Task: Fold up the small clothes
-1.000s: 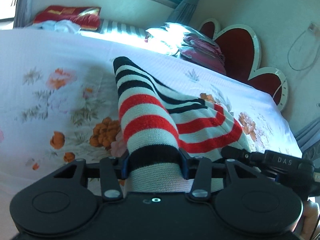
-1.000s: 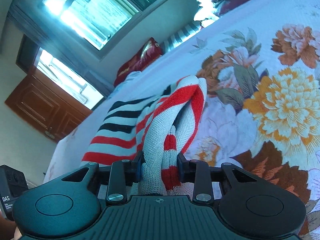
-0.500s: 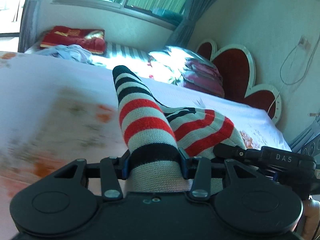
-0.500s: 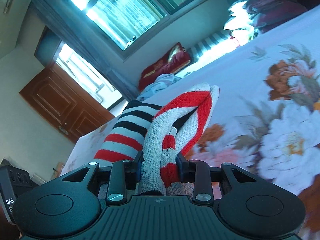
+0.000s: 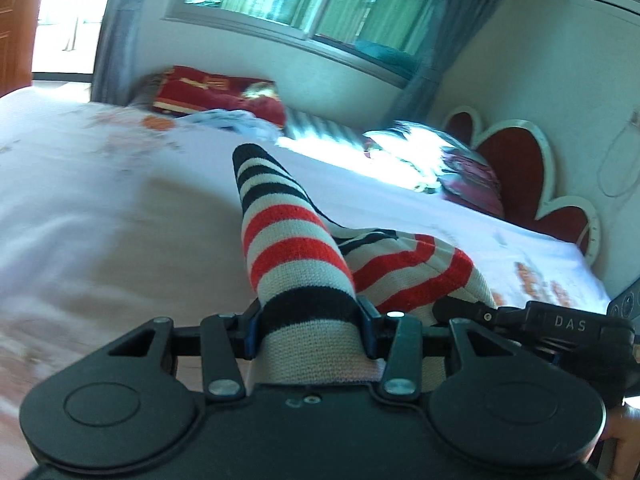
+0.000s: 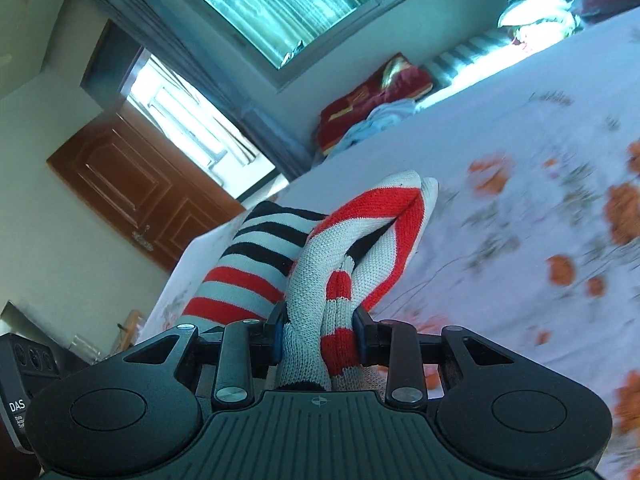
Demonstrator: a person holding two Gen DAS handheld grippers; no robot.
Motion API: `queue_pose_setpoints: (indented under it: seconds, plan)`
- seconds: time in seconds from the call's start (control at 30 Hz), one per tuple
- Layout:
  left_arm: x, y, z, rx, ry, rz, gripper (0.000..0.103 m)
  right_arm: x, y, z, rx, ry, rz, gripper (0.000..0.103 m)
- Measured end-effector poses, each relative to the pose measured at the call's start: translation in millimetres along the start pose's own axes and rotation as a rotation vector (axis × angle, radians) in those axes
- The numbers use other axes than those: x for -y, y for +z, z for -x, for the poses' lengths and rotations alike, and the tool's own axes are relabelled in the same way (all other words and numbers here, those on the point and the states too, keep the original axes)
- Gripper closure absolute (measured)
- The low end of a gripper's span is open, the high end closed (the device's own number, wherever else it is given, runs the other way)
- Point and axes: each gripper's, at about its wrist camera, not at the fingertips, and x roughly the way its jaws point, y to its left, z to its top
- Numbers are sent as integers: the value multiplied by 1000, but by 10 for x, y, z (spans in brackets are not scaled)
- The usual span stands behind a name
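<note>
2 grippers [image 5: 308, 330] [image 6: 318, 334] marked "DAS" clamp 1 striped knit garment [image 5: 296, 248].

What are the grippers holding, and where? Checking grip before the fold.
Both clamp the striped knit garment: left gripper and right gripper each on a bunched edge.

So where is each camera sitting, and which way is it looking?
Left wrist: sits on the left gripper, looking along its fingers over the flowered bed toward the window and heart-shaped headboard; the right gripper and a bit of a hand show at the right.
Right wrist: sits on the right gripper, tilted, looking over the bed toward the wooden door and window; the left gripper's body shows at the left edge.
Shared: both see the striped knit garment, clamped in both grippers, and the red cushion.
</note>
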Motion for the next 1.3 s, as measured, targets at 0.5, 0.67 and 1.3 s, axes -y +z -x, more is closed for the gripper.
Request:
queue_pose_setpoints:
  seconds: [0.5, 0.67, 1.3]
  plan:
    - [-461, -122, -38, 36, 20, -9, 45, 347, -35, -284, -95, -59, -56, 67]
    - [-474, 65, -128, 37, 33, 26, 46, 325, 118, -327, -54, -82, -60, 52]
    - [-515, 143, -650, -65, 76, 54, 39, 427, 245, -615, -2, -265, -14, 95]
